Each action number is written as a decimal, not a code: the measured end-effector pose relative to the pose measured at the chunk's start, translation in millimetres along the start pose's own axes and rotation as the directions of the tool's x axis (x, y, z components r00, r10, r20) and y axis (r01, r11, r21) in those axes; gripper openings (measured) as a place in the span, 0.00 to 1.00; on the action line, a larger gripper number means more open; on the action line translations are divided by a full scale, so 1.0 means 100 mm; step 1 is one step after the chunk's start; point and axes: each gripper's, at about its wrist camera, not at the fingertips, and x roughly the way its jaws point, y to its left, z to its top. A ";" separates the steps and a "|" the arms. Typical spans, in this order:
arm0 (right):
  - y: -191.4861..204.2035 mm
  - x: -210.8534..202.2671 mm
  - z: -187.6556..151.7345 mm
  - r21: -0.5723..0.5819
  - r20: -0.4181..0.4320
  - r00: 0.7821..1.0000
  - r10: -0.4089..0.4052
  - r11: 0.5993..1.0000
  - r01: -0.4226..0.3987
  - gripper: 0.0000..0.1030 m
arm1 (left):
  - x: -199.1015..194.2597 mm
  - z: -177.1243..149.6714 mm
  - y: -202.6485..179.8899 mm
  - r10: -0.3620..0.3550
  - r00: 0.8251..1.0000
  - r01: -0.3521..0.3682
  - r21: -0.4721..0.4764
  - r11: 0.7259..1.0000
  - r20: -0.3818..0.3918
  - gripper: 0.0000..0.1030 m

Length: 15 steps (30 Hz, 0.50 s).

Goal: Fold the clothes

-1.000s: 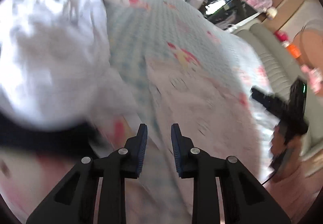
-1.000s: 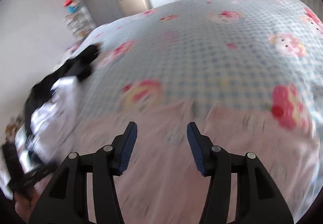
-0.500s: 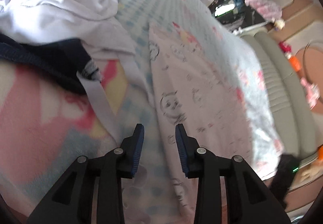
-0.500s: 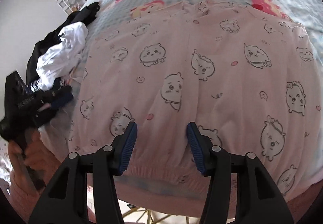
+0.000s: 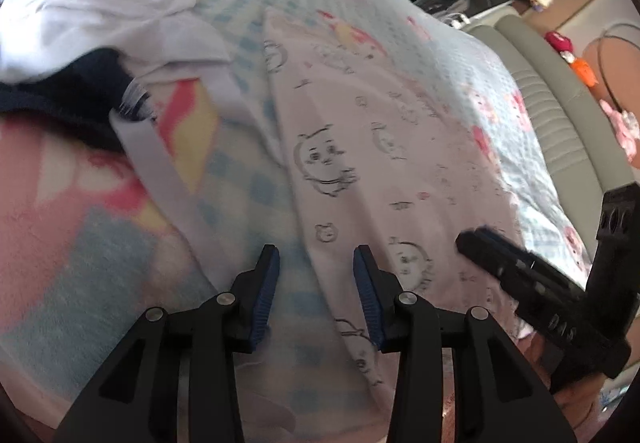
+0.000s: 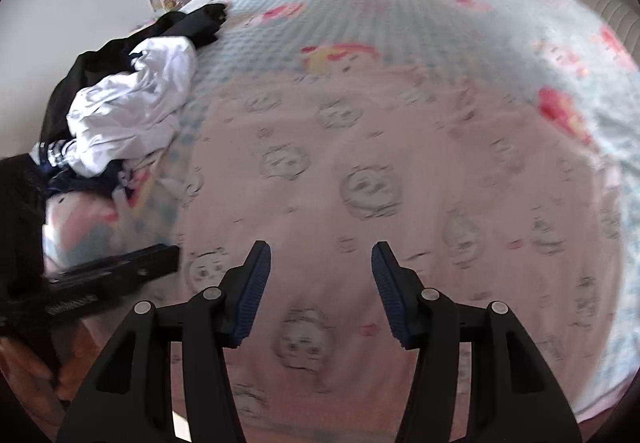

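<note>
Pink garment (image 6: pixel 400 171) lies flat beneath both empty grippers.

Printed garment (image 6: pixel 400 179) flat on bedspread (image 6: pixel 400 15), clothes pile (image 6: pixel 132 103) left of it

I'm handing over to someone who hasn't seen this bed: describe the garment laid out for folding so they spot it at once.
Start from the bed's blue checked cartoon blanket. Spread flat over its near half, right in front of both grippers, lies the pale pink top. Unlike the crumpled white garment and black clothes heaped at the left edge, it is smoothed out and printed all over with small cartoon animal faces.
</note>
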 end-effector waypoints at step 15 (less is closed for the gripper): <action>-0.13 -0.01 -0.24 0.093 -0.027 0.997 -0.076 0.993 0.078 0.52 | -0.09 -0.01 0.04 -0.027 0.999 0.027 -0.008 1.000 0.039 0.11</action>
